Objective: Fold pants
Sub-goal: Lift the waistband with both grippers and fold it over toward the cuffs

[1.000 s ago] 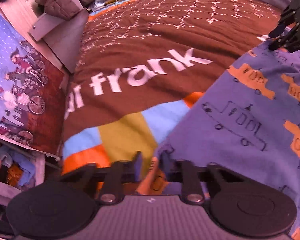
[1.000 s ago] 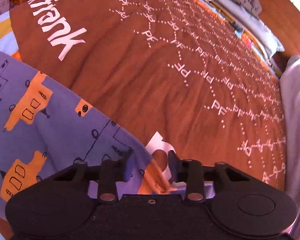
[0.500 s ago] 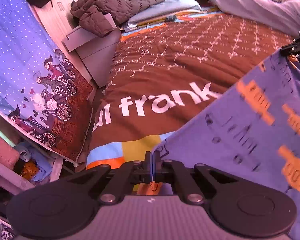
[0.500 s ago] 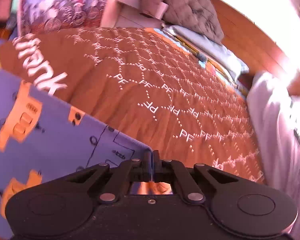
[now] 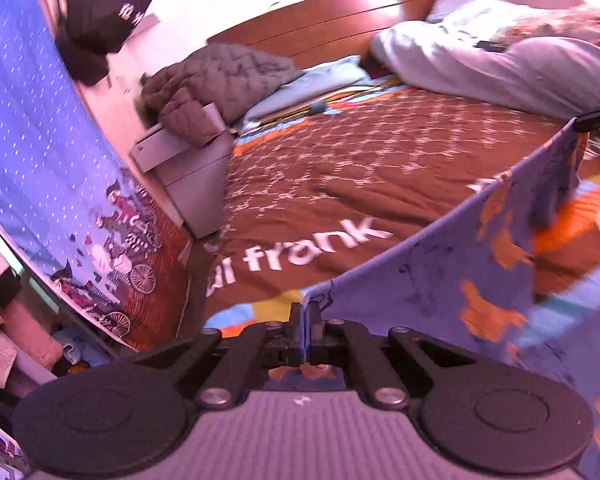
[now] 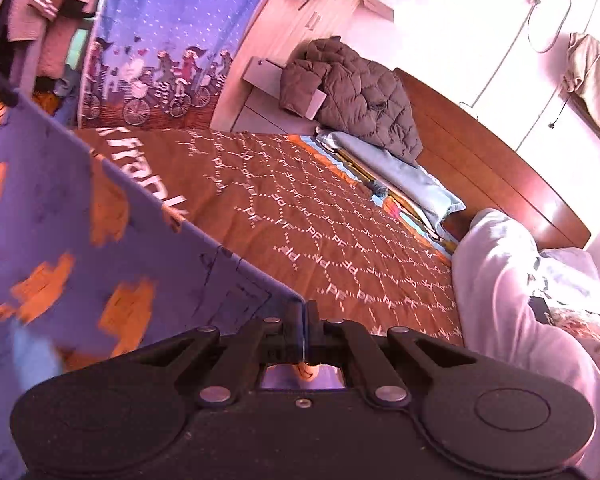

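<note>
The pants (image 5: 440,280) are purple with orange vehicle prints. They hang stretched in the air above the brown bedspread (image 5: 340,184). My left gripper (image 5: 305,320) is shut on one top corner of the pants. My right gripper (image 6: 304,316) is shut on the other top corner, with the cloth (image 6: 80,240) running down to the left. The right gripper also shows at the right edge of the left wrist view (image 5: 596,116), pinching the cloth.
A brown quilted jacket (image 6: 356,92) lies on a white bedside unit (image 5: 184,160). White pillows (image 6: 520,280) and a wooden headboard (image 6: 480,160) are at the bed's head. A blue bicycle-print curtain (image 5: 40,160) hangs left of the bed.
Both grippers closed on the pants' corners, then lifted them off the bedspread. The pants now hang stretched between them and the view has tilted up toward the headboard.
</note>
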`<state>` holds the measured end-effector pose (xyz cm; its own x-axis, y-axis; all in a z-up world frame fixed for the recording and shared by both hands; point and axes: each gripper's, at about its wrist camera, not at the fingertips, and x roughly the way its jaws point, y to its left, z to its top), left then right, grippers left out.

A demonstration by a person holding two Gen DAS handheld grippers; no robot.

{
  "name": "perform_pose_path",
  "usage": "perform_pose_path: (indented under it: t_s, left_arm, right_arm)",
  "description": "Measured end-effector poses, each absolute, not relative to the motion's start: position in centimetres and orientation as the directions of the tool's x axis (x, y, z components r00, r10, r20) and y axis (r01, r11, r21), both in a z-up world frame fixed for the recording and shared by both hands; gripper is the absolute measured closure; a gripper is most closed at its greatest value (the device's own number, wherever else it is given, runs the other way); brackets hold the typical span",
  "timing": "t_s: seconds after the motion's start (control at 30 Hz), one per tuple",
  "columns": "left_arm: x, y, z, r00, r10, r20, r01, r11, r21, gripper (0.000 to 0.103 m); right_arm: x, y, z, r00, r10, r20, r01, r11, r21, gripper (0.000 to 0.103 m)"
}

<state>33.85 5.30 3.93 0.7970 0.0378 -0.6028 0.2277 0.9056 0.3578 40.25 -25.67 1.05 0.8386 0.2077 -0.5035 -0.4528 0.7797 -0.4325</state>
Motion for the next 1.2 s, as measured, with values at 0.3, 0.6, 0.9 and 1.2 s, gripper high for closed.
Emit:
perform_pose_path:
  t_s: [0.3,0.6,0.9,1.2]
  left_arm:
    - [22.8,2.9,0.4,0.787,0.004,-0.617,0.32,0.852,0.413,0.103]
    - [17.8,3.6,-3.9,0.74,0.026,-0.673,0.332,0.855,0.398,0.103]
    - [16.2,4.5,-3.1,0.737,0.0,-0.676,0.354,0.852,0.386,0.103]
    - [14.3,4.6,-4.2,0.707,0.003,-0.707,0.392,0.83,0.396,0.103]
  right_arm:
    - [23.6,-28.0,-0.3,0.84,0.241,-0.486,-0.453,0.805,-0.384,0.103]
    - [14.9,-27.1,-4.9,0.805,0.239,-0.542,-0.455,0.836,-0.307,0.103]
    - [12.5,-27.1,-3.9,0.827,0.234,-0.512,-0.442,0.833,-0.334,0.103]
    - [9.4,-27.4,-4.6,0.799,0.234,-0.554,-0.481,0.801,-0.355,0.103]
